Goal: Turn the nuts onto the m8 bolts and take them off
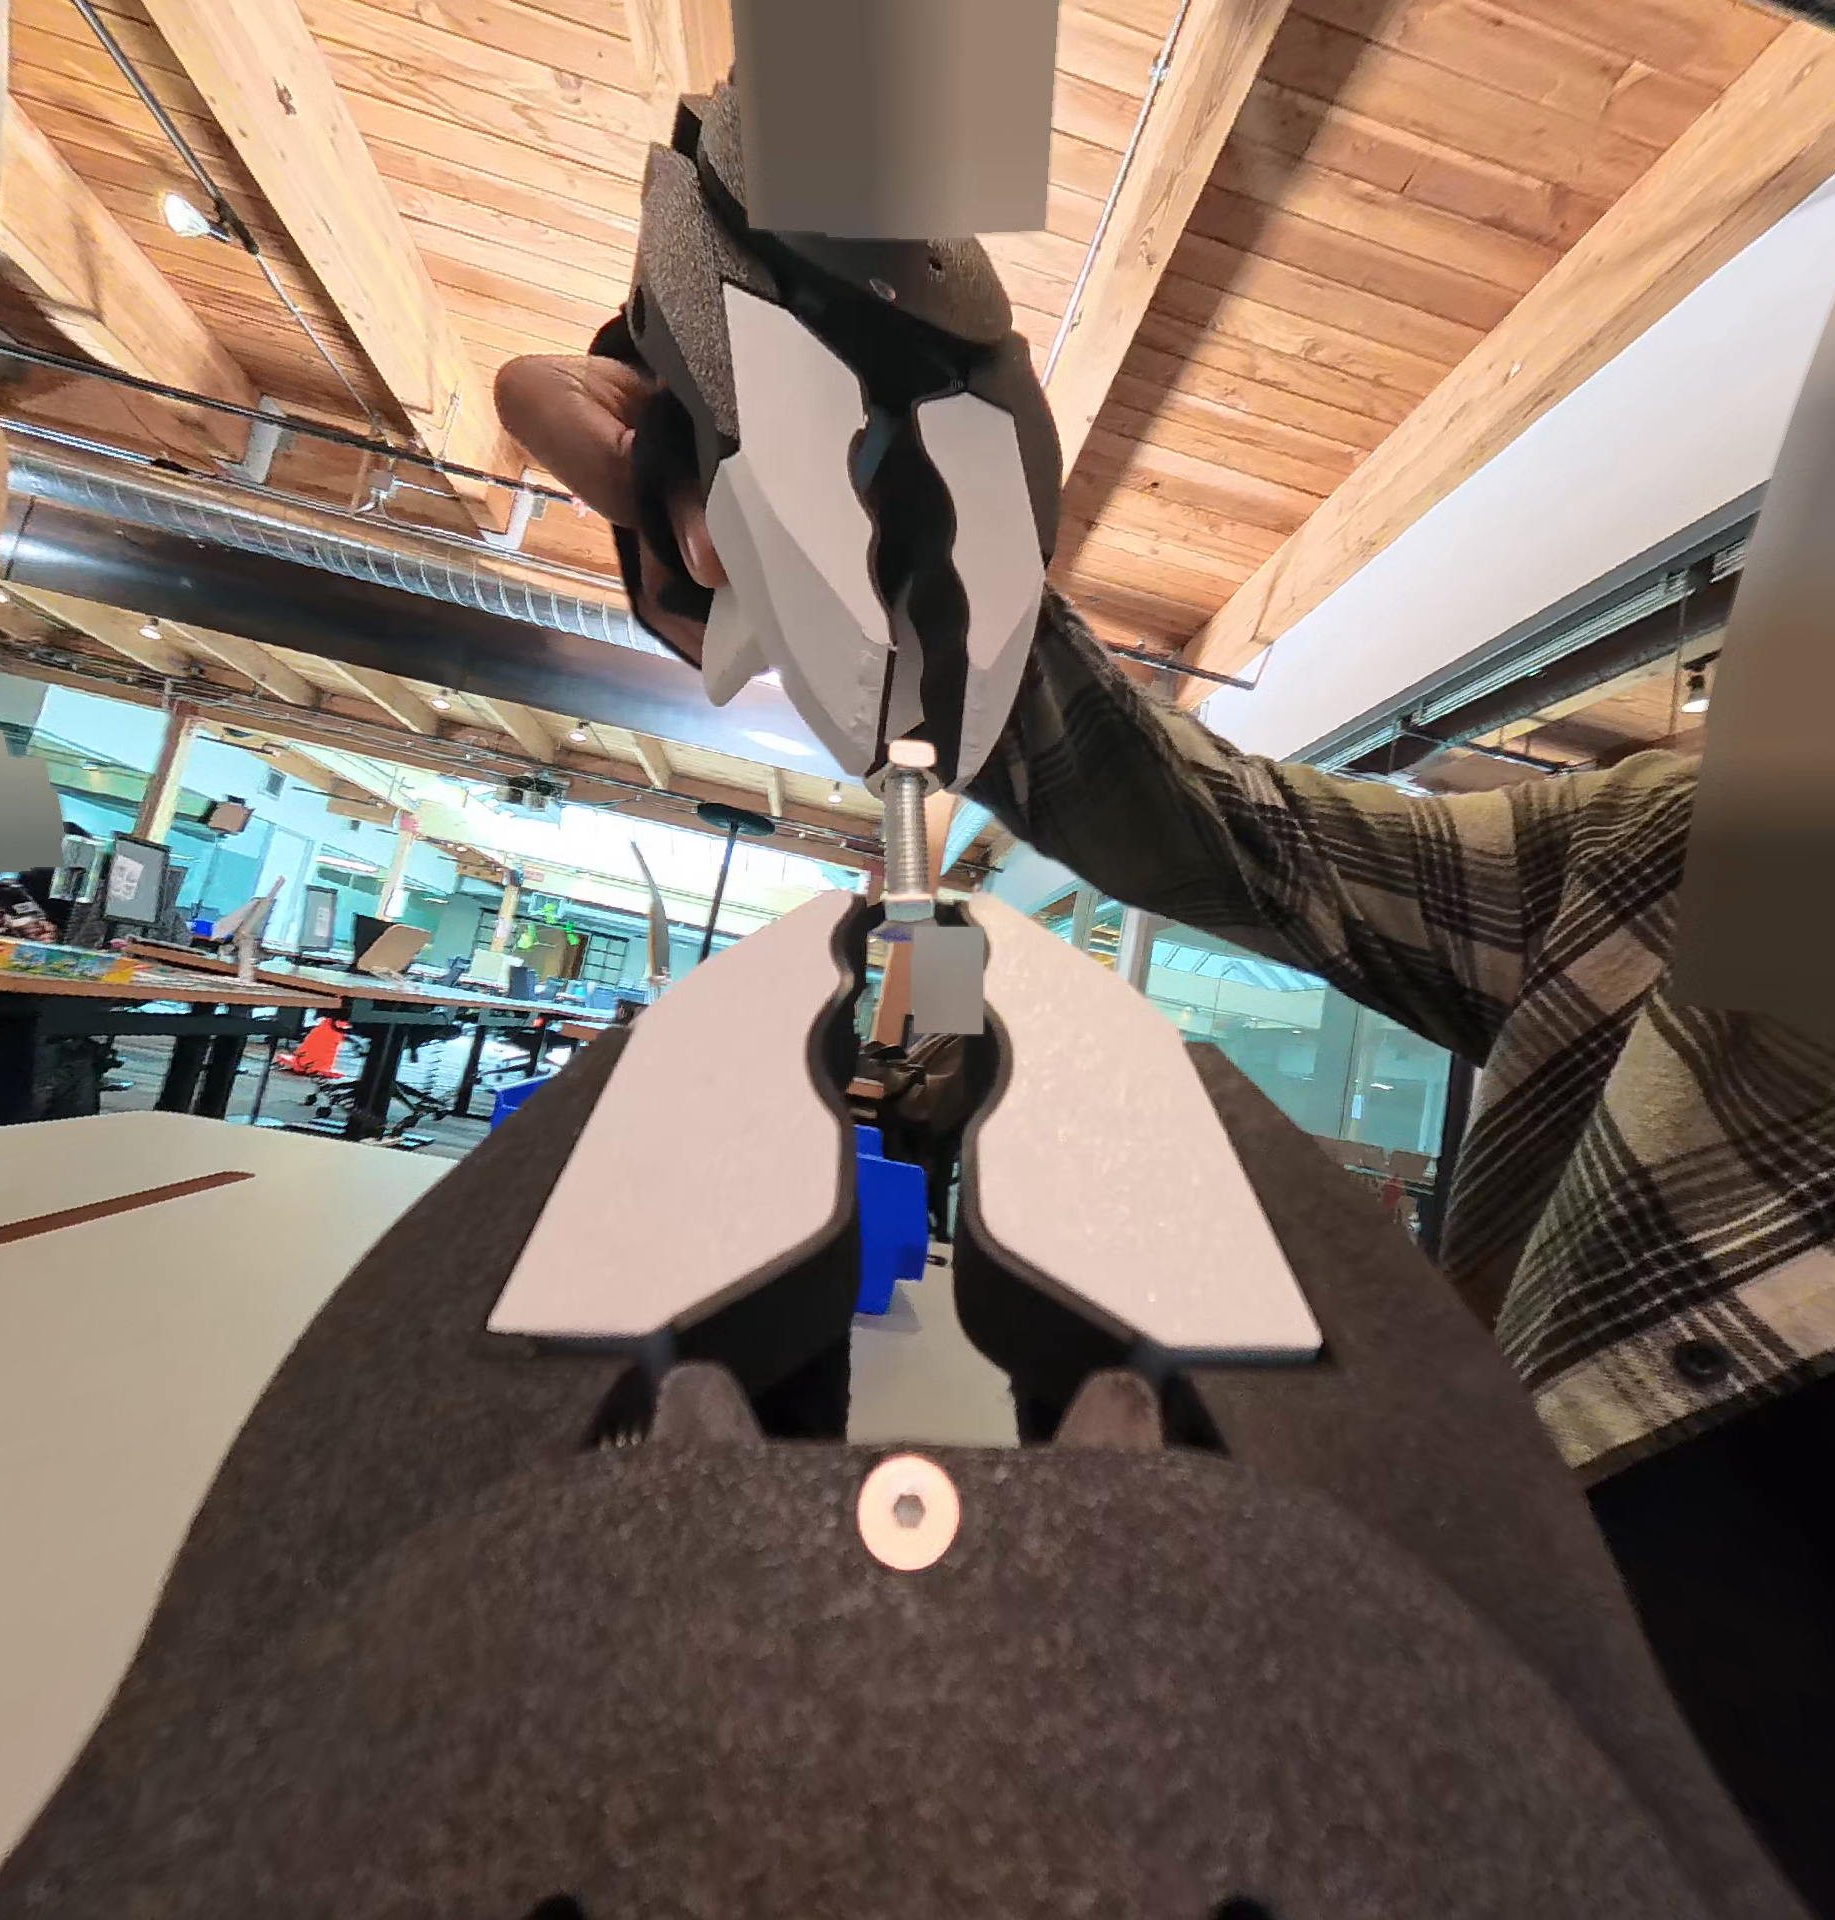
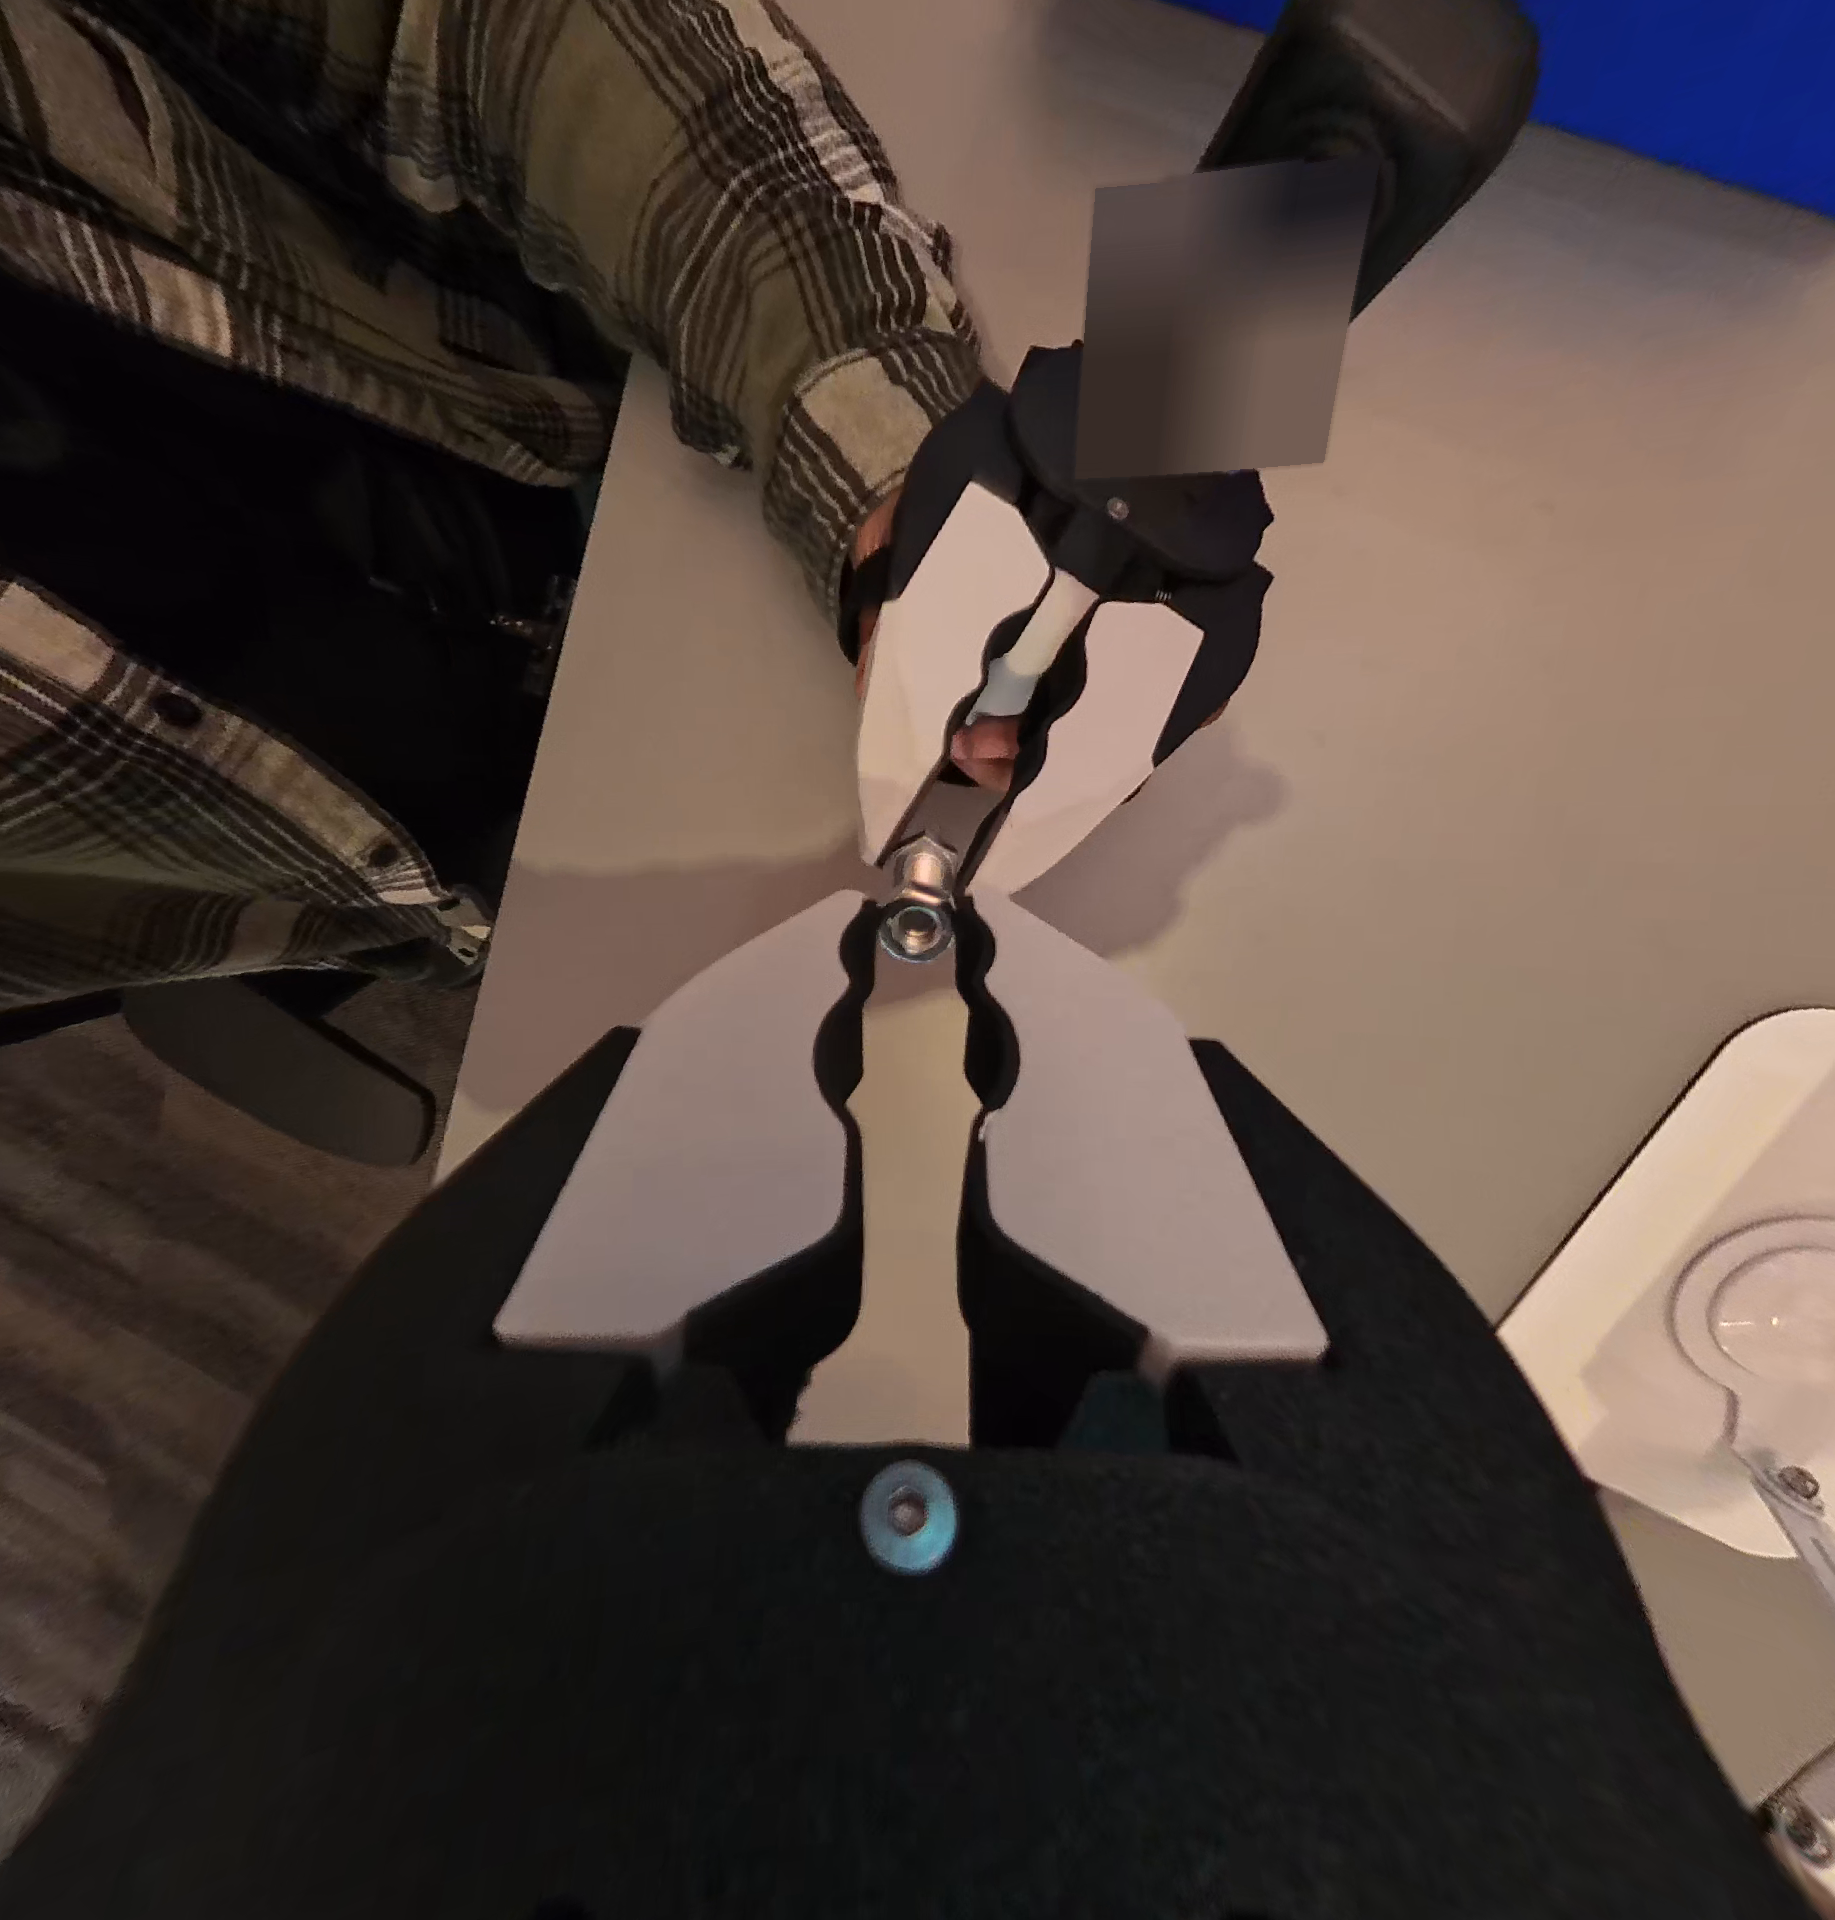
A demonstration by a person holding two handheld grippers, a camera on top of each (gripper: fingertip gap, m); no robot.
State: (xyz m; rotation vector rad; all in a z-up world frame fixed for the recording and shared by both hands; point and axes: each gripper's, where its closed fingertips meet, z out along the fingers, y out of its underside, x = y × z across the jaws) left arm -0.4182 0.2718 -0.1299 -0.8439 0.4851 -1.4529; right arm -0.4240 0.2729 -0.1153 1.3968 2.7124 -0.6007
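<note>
A silver m8 bolt (image 1: 906,831) stands upright in the air between my two grippers. My left gripper (image 1: 908,906) is shut on its hex head at the fingertips. My right gripper (image 1: 909,767) comes from above and is shut on the nut (image 1: 911,752) at the bolt's far end. In the right wrist view my right gripper (image 2: 914,928) grips the nut (image 2: 914,932), seen end-on with the bolt tip inside it. Just beyond it, my left gripper (image 2: 925,860) holds the bolt head (image 2: 925,864).
Both grippers are held over a white table (image 2: 1412,831) whose edge runs down the left. A white base with a clear round part (image 2: 1723,1320) lies at the right. A blue bin (image 1: 892,1226) stands ahead. A person's plaid sleeve (image 1: 1412,935) reaches in. Less than 4 cm separates the two grippers' tips.
</note>
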